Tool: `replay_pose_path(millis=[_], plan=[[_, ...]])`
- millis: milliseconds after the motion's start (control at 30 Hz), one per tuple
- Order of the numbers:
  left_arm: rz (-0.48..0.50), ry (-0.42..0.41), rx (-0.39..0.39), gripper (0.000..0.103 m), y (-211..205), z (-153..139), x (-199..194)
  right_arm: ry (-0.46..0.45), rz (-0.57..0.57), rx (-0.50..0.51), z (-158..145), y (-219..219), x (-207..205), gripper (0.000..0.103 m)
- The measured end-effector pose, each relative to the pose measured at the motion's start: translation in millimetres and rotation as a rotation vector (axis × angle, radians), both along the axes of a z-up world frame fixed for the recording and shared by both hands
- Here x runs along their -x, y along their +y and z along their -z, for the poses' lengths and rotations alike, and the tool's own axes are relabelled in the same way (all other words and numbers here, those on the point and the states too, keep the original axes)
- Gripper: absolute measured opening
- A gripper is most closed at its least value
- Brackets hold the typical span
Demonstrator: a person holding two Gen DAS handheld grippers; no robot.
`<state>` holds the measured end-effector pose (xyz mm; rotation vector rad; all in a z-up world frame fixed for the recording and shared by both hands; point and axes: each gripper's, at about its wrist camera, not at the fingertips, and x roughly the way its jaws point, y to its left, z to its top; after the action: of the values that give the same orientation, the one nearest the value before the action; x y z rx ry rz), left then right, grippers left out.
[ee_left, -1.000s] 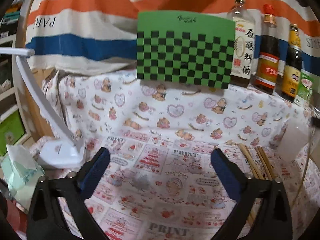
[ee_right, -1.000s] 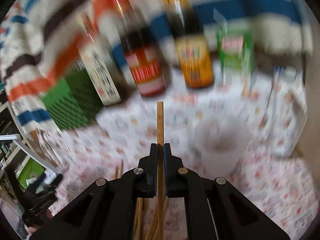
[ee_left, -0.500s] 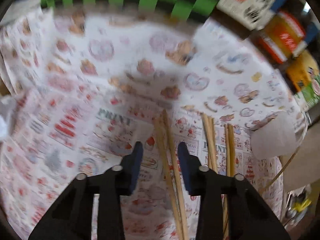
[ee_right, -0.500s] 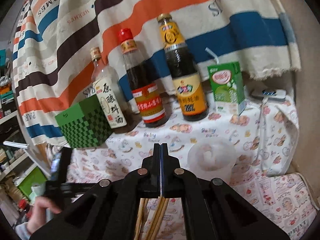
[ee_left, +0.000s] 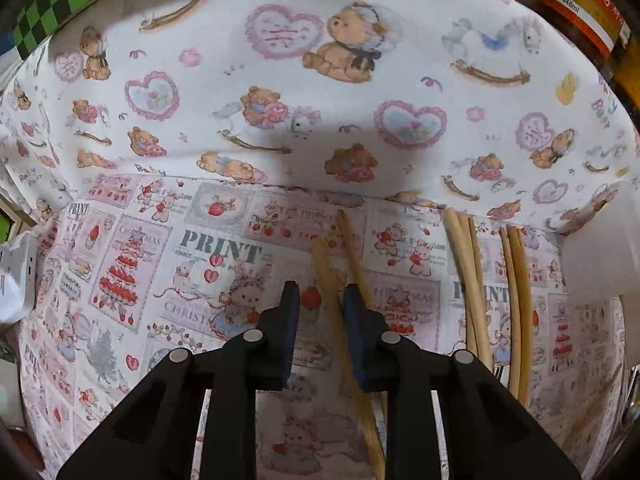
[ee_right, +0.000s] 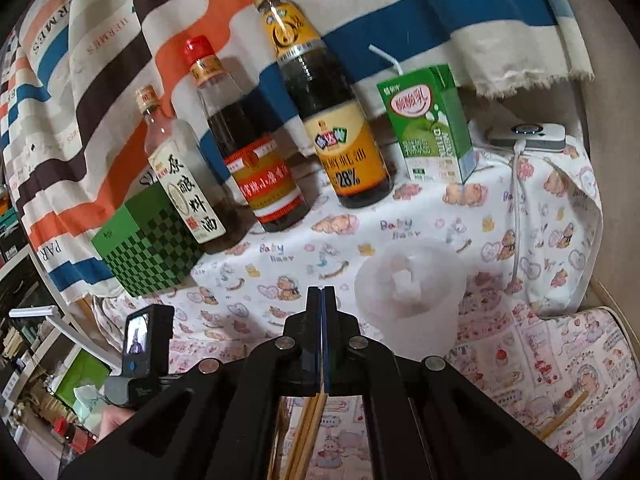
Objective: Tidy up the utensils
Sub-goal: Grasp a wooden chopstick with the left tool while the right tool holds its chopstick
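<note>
surface: printed tablecloth | far: striped cloth hanging | left gripper closing around chopstick, pads not pressing | right gripper sitting clamped, empty | more chopsticks lying right

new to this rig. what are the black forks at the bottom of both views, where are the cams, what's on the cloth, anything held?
No robot: a person holds one pair of tongs in each hand, with a fisheye camera on each looking along the fingers. The left view looks down at the printed tablecloth. The left tongs are closing around a wooden chopstick, not yet gripping it; more chopsticks lie alongside. The right view faces three sauce bottles, a green carton, a checkered box and a translucent cup. The right tongs are shut, holding nothing.
</note>
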<state>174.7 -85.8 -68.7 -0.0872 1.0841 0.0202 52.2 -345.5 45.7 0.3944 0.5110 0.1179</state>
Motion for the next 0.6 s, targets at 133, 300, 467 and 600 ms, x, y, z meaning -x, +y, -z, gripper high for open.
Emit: replay_pose_path(millis=[133,300,467,600], plan=[[-0.01,0.019,0.091,0.007,5.7,-2.3,2.6,0.029,-0.019,0.014,6.5,6.9,-4.9,0.001],[-0.012,-0.139,0.124,0.006,4.8,-43.0,36.6,0.053,-0.034,0.016,11.0,12.1,-7.6,0.001],[0.047,-0.352,0.145,0.006,3.8,-125.0,68.4,0.088,-0.045,-0.008,15.7,11.6,-11.7,0.013],[0.111,-0.528,0.061,0.006,-3.8,-180.9,94.9,0.099,-0.052,0.024,19.3,20.6,-13.4,0.016]])
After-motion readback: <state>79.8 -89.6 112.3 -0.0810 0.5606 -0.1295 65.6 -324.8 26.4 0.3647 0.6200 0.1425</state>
